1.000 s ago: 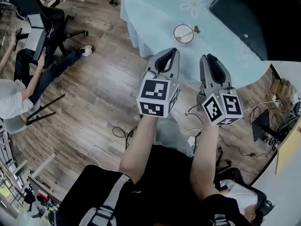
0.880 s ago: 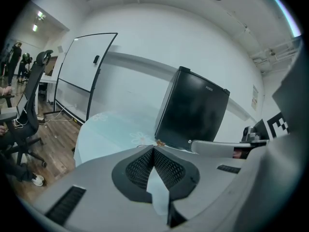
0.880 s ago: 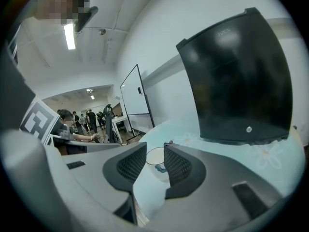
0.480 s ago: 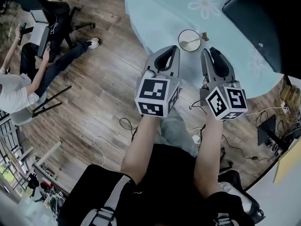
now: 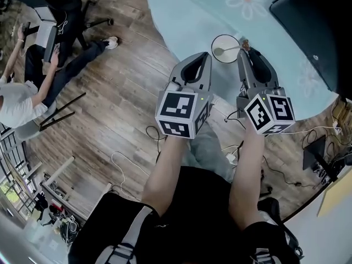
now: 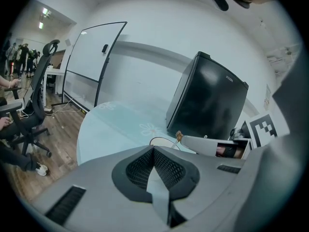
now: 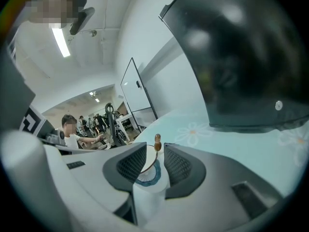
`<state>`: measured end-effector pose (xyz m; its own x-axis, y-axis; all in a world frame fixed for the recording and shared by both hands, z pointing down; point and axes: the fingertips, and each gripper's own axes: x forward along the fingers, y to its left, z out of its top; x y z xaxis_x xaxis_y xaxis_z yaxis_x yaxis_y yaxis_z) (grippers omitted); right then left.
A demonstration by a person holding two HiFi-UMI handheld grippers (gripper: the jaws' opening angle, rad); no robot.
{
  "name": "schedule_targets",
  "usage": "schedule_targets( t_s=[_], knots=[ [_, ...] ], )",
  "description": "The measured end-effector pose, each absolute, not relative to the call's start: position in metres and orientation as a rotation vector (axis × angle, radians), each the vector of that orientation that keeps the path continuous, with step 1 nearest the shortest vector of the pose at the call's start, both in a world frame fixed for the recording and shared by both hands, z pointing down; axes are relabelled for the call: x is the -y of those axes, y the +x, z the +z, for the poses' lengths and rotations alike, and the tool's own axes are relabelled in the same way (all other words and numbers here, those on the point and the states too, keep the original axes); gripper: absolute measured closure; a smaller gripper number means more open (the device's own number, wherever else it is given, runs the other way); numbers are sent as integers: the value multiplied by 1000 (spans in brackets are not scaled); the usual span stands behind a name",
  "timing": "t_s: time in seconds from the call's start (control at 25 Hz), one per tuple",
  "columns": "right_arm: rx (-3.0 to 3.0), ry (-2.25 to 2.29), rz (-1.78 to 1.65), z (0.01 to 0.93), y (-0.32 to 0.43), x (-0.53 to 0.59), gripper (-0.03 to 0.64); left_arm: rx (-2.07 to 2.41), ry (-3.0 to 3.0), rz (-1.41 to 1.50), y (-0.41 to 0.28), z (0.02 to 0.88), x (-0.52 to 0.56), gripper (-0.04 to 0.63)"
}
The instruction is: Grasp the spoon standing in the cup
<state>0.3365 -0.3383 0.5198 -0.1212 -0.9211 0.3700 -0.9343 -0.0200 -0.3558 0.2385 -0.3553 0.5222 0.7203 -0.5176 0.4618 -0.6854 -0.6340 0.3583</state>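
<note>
A white cup (image 5: 225,48) stands near the edge of the round pale-blue table (image 5: 187,21), with a spoon (image 5: 236,46) leaning in it. The spoon's brown knob (image 7: 157,140) rises between the pads of my right gripper (image 7: 155,150). The jaws stand apart and neither pad presses on the handle. The cup (image 7: 146,174) shows below, through the gap. In the head view the right gripper (image 5: 247,53) reaches the cup's right rim. My left gripper (image 5: 202,59) hangs just left of the cup, tips together and holding nothing. In the left gripper view the cup rim (image 6: 161,141) peeks over the left gripper (image 6: 154,150).
A big black box (image 5: 313,21) sits on the table behind and to the right of the cup. People sit on office chairs (image 5: 27,87) far left on the wooden floor. Cables (image 5: 129,164) lie on the floor by my legs. A whiteboard (image 6: 91,62) stands beyond the table.
Both grippers have moved forward to the table edge. The right gripper's tips, short of the cup before, now stand around the spoon's handle. The left gripper stays beside it.
</note>
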Motion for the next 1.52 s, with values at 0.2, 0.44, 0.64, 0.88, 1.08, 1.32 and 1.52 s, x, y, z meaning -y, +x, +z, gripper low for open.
schedule_targets(
  t_s=[0.2,0.44,0.64,0.88,1.08,1.32,1.52],
  knots=[
    [2186,2075,851,529,334,348,500,914,2385,432,231,528,360,584],
    [2198,2085,858,529,332,359,547,931,2366,441,226,529,368,584],
    [2195,2105,831,523,332,360,571,921,2376,425,229,521,373,584],
    [2221,2116,778,503,333,356,572,909,2413,393,237,500,373,584],
    [2236,2125,721,486,328,352,572,897,2444,356,234,481,371,584],
    [2256,2137,658,463,327,344,572,909,2471,307,233,457,367,584],
    [2278,2161,581,437,324,343,572,913,2523,251,231,429,368,584]
  ],
)
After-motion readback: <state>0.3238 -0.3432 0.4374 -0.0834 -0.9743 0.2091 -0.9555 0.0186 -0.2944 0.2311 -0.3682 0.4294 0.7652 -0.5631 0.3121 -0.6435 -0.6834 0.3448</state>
